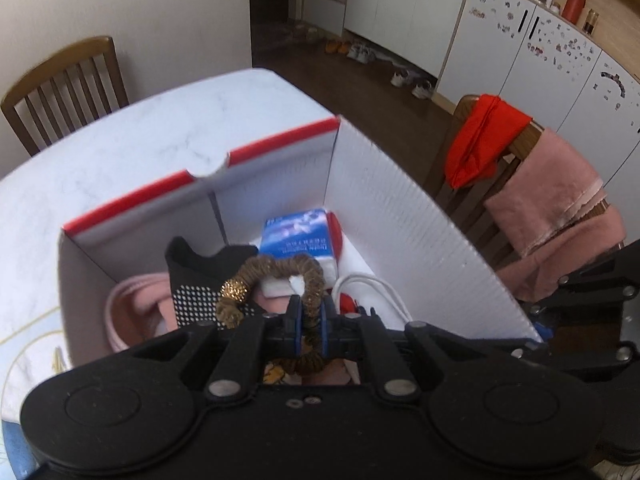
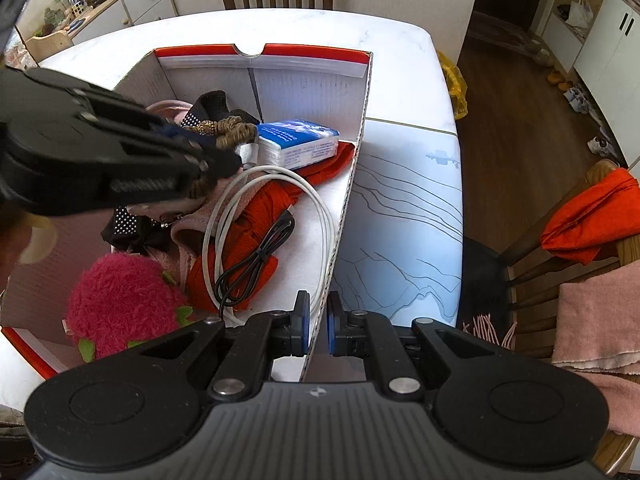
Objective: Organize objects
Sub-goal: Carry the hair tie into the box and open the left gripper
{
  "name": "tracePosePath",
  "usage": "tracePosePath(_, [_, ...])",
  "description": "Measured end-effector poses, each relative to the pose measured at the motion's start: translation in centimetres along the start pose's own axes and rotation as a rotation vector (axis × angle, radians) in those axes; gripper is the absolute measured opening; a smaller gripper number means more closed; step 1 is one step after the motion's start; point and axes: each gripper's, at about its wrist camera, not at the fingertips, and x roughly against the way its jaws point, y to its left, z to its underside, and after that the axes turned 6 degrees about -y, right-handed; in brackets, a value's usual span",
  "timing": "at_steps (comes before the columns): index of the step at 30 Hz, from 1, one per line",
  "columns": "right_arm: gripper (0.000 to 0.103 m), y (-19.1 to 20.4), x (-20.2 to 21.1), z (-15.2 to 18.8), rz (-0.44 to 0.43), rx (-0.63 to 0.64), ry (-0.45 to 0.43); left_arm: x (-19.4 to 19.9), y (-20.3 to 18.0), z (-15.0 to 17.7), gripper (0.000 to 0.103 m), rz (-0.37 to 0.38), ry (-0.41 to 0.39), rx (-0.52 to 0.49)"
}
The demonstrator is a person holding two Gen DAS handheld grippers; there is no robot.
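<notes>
A brown fabric hair scrunchie with a gold beaded band (image 1: 276,280) hangs over the open white corrugated box (image 1: 400,216), pinched in the left gripper (image 1: 310,312). The right gripper (image 2: 317,312) clamps the box's side wall. A white coiled cable (image 2: 320,216) lies inside.

no text can be read — the blue tissue pack (image 2: 298,140) bears print (too blurred).

Counted on site: one white box (image 2: 352,184), one brown scrunchie (image 1: 276,280), one blue tissue pack (image 2: 300,140), two cables, one white (image 2: 326,232) and one black (image 2: 256,264), one pink plush toy (image 2: 120,296), and two grippers, left (image 1: 310,320) and right (image 2: 318,320).
</notes>
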Motion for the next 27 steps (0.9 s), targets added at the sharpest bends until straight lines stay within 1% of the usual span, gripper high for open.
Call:
tracePosePath(3, [0.008,0.0,0.0,0.0,0.001,-0.006,0.002,-0.4,0.4,0.2,0.008,0.024,0.018,0.028])
tracePosePath(6, [0.008,0.1,-0.1,0.0,0.004,-0.002,0.003,-0.4,0.9,0.3,0.012,0.039,0.023,0.054])
tracePosePath(11, [0.008,0.1,0.0,0.0,0.004,-0.005,0.004,0.3,1.5,0.4,0.023,0.058,0.018,0.081])
tracePosePath(14, [0.008,0.1,0.0,0.0,0.008,-0.003,0.006,1.3,1.7,0.5,0.033,0.07,-0.005,0.086])
tracePosePath(17, [0.008,0.2,0.0,0.0,0.012,-0.003,0.007,2.7,1.9,0.6,0.037,0.084,-0.03,0.101])
tracePosePath(19, [0.008,0.2,0.0,0.0,0.013,-0.005,0.008,3.7,1.9,0.7,0.038,0.095,-0.052,0.109])
tracePosePath(24, [0.008,0.2,-0.1,-0.1,0.017,-0.008,0.013,6.6,1.9,0.7,0.041,0.092,-0.105,0.099])
tracePosePath(27, [0.008,0.3,-0.1,-0.1,0.02,-0.005,0.014,8.5,2.0,1.0,0.048,0.091,-0.143,0.102])
